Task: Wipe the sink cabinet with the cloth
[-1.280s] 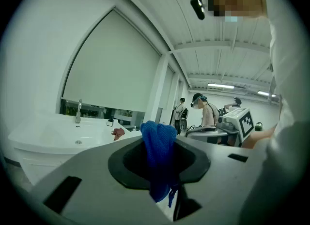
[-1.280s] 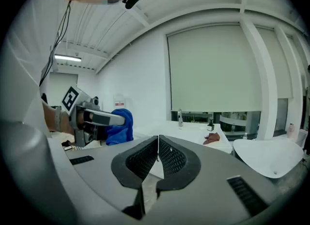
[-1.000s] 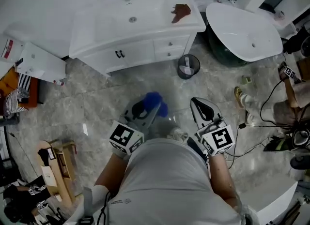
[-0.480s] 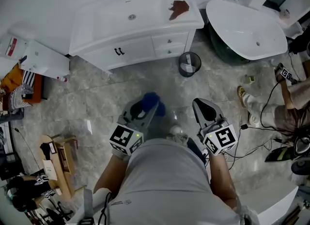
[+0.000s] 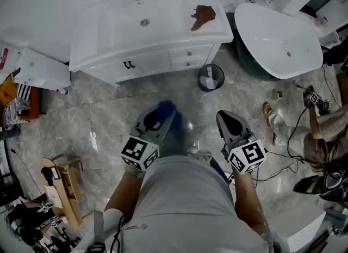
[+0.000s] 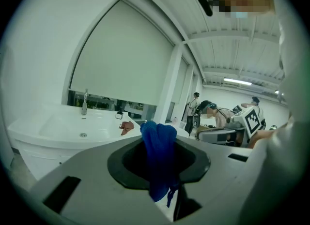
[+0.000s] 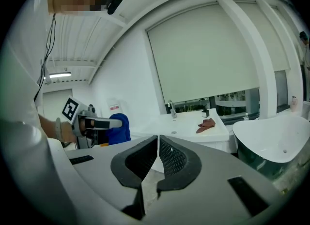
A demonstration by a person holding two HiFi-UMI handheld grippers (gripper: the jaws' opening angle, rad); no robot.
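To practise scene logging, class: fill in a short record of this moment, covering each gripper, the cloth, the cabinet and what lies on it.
left gripper: shut on the blue cloth
right gripper: shut, empty
cabinet: white, ahead, apart from both grippers
on cabinet: brown rag near the right end
floor: bin by the cabinet's right corner
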